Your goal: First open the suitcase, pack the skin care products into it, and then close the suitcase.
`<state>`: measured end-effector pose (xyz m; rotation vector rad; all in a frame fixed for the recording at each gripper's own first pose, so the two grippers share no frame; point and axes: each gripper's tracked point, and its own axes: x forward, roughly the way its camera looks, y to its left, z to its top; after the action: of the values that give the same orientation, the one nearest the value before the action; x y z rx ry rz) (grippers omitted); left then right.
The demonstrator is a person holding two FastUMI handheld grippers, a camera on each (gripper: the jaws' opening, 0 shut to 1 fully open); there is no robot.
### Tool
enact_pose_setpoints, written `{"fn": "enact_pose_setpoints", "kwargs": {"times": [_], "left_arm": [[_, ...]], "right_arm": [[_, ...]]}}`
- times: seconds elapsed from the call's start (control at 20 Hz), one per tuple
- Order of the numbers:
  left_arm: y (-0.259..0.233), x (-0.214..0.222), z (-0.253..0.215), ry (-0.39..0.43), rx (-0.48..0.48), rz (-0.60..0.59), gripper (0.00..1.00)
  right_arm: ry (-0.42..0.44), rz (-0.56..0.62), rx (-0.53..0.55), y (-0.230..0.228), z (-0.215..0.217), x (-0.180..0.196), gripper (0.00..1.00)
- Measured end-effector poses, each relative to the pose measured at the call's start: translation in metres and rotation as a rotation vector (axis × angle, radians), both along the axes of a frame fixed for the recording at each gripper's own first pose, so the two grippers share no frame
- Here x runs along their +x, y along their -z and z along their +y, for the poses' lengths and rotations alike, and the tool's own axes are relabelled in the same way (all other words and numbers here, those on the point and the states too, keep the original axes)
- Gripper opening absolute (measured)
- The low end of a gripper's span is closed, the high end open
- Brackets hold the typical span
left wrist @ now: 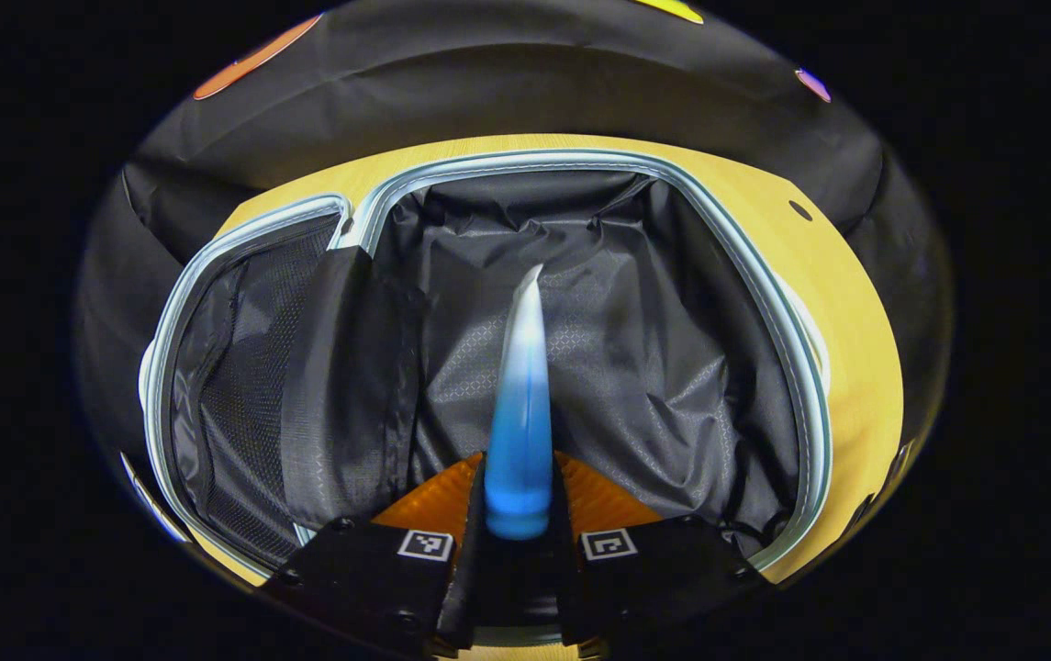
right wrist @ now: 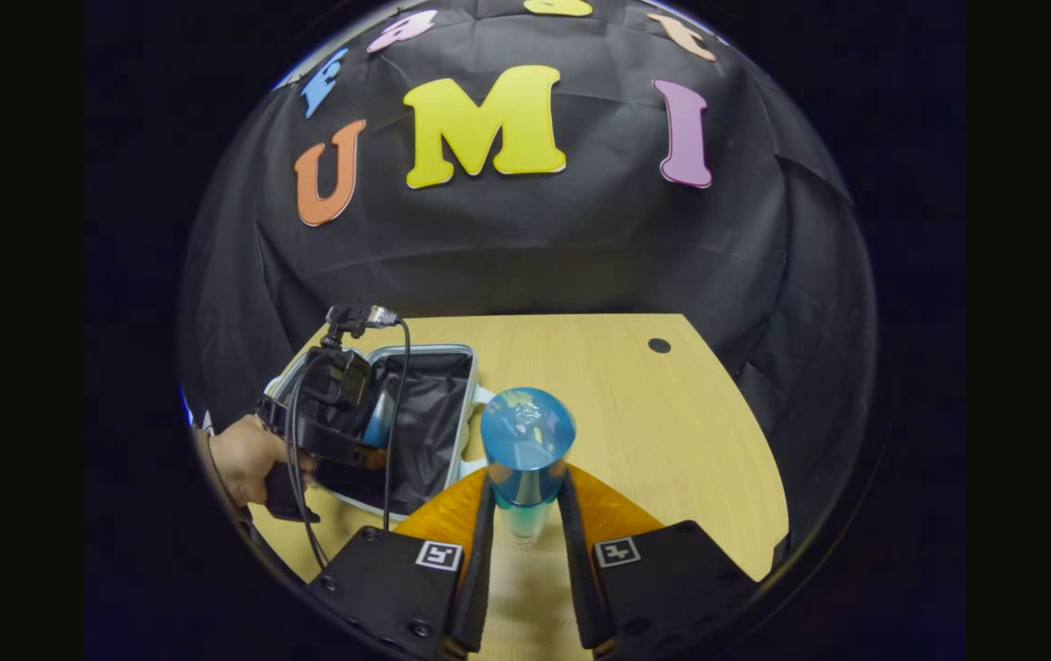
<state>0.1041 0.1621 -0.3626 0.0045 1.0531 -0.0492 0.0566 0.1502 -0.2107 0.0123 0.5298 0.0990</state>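
My left gripper (left wrist: 518, 514) is shut on a blue-to-white tube (left wrist: 522, 413), which points forward over the open suitcase (left wrist: 764, 294). The suitcase's main half is lined with crinkled black fabric (left wrist: 635, 349), and nothing lies in the part I can see. Its lid half with a mesh pocket (left wrist: 240, 367) lies to the left. My right gripper (right wrist: 525, 514) is shut on a clear bottle with a round blue cap (right wrist: 527, 441), upright over the wooden table (right wrist: 672, 431). In the right gripper view the suitcase (right wrist: 429, 413) sits at the left, with a hand (right wrist: 245, 459) holding the left gripper (right wrist: 369, 427) above it.
The light wooden table (left wrist: 846, 303) runs around the suitcase, with a dark cable hole (right wrist: 659, 345) near its back edge. Black cloth walls stand behind it. A cable (right wrist: 392, 441) hangs from the left gripper across the suitcase.
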Motion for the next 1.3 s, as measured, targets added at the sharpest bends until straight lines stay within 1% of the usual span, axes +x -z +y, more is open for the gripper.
{"fn": "enact_pose_setpoints", "kwargs": {"times": [0.1,0.15,0.2,0.25,0.3,0.4,0.5,0.55,0.6,0.65,0.7,0.85,1.05,1.1,1.15,1.3], "left_arm": [[0.000,0.000,0.000,-0.004,-0.011,-0.006,0.37],[0.000,0.000,0.000,-0.006,-0.014,-0.011,0.46],[-0.001,-0.001,-0.001,-0.012,-0.018,-0.014,0.41],[-0.003,-0.002,-0.001,-0.020,-0.024,-0.024,0.43],[-0.006,-0.002,-0.004,-0.024,-0.035,-0.041,0.51],[-0.020,-0.001,-0.008,-0.006,-0.071,-0.112,0.55],[-0.040,-0.005,-0.007,-0.002,-0.085,-0.184,1.00],[-0.052,-0.008,-0.002,0.002,-0.082,-0.233,1.00],[-0.063,-0.011,0.001,0.013,-0.076,-0.282,1.00],[-0.075,-0.015,0.006,0.024,-0.062,-0.334,1.00],[-0.084,-0.020,0.012,0.037,-0.045,-0.387,1.00],[-0.113,-0.042,0.032,0.073,-0.003,-0.522,1.00],[-0.130,-0.071,0.068,0.046,0.020,-0.625,1.00],[-0.135,-0.079,0.081,0.038,0.039,-0.645,1.00],[-0.139,-0.087,0.094,0.022,0.051,-0.669,1.00],[-0.149,-0.106,0.132,-0.053,0.048,-0.699,1.00]], "right_arm": [[0.009,-0.015,-0.011,-0.003,0.000,0.002,0.35],[0.008,-0.015,-0.010,-0.003,0.001,0.002,0.35],[0.008,-0.012,-0.008,-0.002,0.004,0.002,0.35],[0.007,-0.009,-0.011,-0.002,0.006,0.002,0.35],[0.002,-0.007,-0.014,-0.003,0.009,0.002,0.35],[-0.018,-0.012,-0.024,-0.005,0.020,0.006,0.35],[-0.045,-0.017,-0.033,-0.005,0.034,0.010,0.35],[-0.062,-0.016,-0.033,-0.004,0.044,0.013,0.35],[-0.079,-0.009,-0.030,-0.001,0.054,0.017,0.34],[-0.095,0.004,-0.026,0.003,0.063,0.021,0.37],[-0.105,0.020,-0.018,0.008,0.074,0.024,0.35],[-0.139,0.065,0.012,0.026,0.108,0.041,0.35],[-0.173,0.144,-0.001,0.065,0.142,0.058,0.35],[-0.176,0.176,-0.005,0.075,0.148,0.060,0.38],[-0.174,0.205,-0.002,0.084,0.154,0.060,0.35],[-0.148,0.280,-0.010,0.105,0.163,0.065,0.36]]}}
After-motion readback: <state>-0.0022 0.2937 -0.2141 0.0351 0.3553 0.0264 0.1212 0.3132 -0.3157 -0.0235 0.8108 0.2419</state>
